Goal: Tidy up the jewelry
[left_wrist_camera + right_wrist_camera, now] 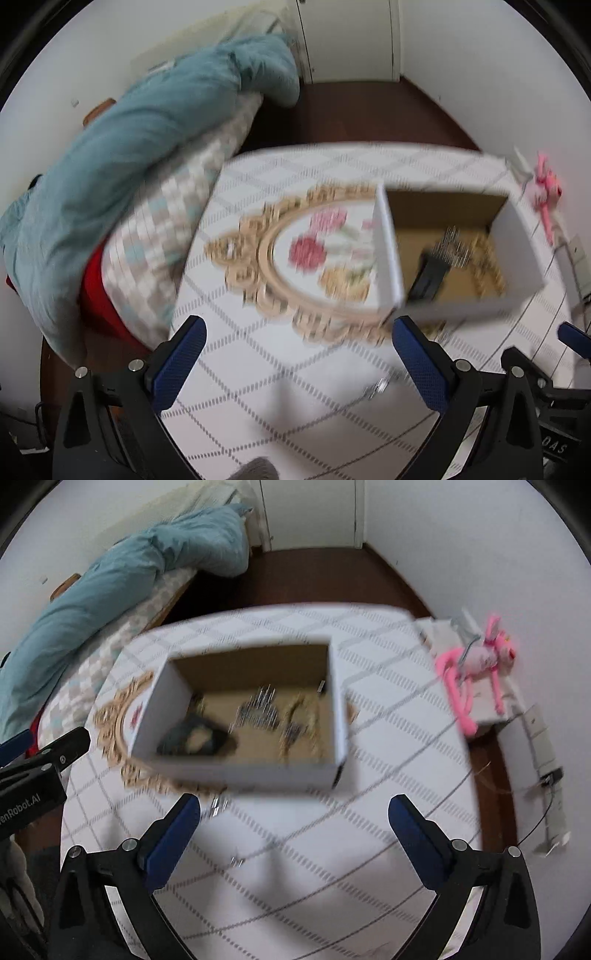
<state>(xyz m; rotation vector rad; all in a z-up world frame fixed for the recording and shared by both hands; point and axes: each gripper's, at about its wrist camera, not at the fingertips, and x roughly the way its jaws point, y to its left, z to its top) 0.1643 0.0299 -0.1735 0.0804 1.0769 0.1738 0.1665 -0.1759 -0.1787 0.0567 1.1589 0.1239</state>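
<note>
Bedding in teal fills the far left of the left wrist view, well beyond the gripper, beside a table under a white checked cloth that spreads beneath both tools. Ahead of the right gripper sits an open white cardboard box, and partly under its left side lies a gold-framed floral mat. A pink plush toy rests far off to the right, past the table edge.

Inside the box, blurred, lie a dark item, a cluster of silvery pieces and some gold chain, so most of the jewelry appears already gathered there. Still outside, a small silvery piece lies on the cloth just in front of the box, close to the right gripper's left finger; another sits between its fingers, and what may be the same piece shows near the left gripper's right finger. These look like what is left.

The left gripper and the right one both stand wide apart, holding nothing.
</note>
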